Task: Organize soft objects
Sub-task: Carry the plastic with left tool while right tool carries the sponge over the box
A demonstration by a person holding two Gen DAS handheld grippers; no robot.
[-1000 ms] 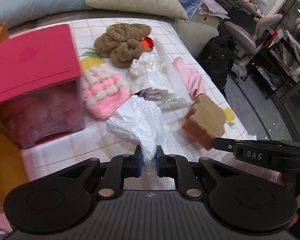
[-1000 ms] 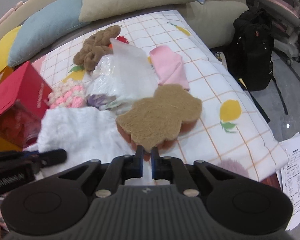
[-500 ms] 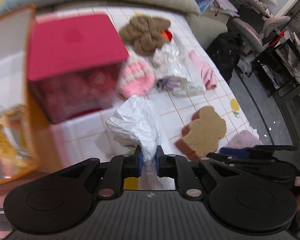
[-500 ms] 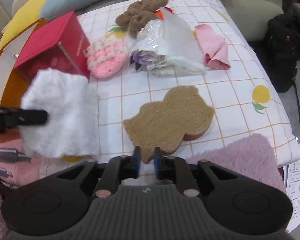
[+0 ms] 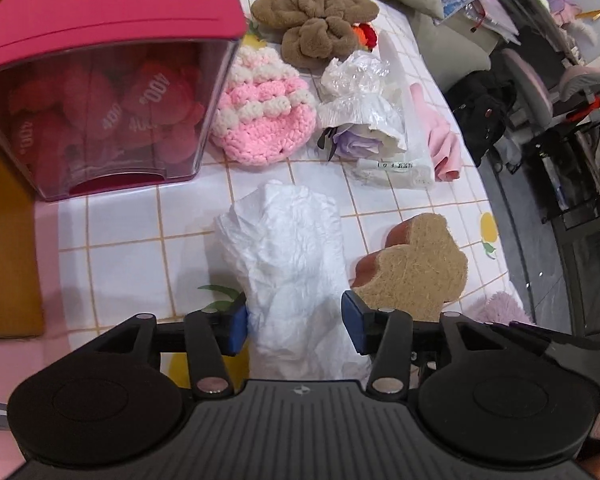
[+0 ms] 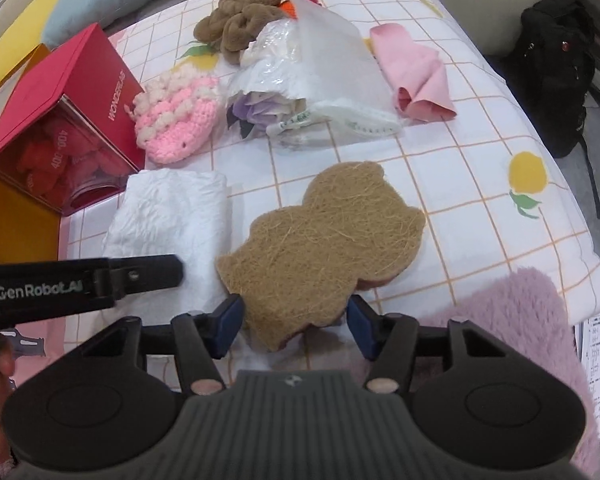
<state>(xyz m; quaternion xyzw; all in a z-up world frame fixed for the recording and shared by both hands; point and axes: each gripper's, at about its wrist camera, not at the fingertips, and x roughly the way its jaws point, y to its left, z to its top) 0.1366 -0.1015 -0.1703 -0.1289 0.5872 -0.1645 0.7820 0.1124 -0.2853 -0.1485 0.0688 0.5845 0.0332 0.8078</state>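
Note:
A crumpled white cloth (image 5: pixel 288 248) lies on the checked tablecloth (image 5: pixel 124 236), its near end between the fingers of my left gripper (image 5: pixel 295 320). That gripper's jaws are opening and the blue pads stand off the cloth. A brown bear-shaped fibre sponge (image 6: pixel 324 236) with a reddish underside rests flat beside the white cloth (image 6: pixel 172 212). Its near end sits between the fingers of my right gripper (image 6: pixel 295 318), whose jaws are opening too, with small gaps at both pads. In the right wrist view a finger of the left gripper (image 6: pixel 140 276) reaches over the white cloth.
Behind are a pink-and-white crochet hat (image 5: pixel 260 120), a brown plush bundle (image 5: pixel 320 28), a plastic bag with flowers (image 5: pixel 364 128) and a pink cloth (image 5: pixel 440 136). A red-lidded clear box (image 5: pixel 100 80) stands left. A purple fluffy mat (image 6: pixel 520 312) lies near right; the table edge drops beyond.
Both grippers were shut, left on the white cloth, right on the sponge. They have come down, the jaws have parted, and both things now lie loose on the tablecloth.

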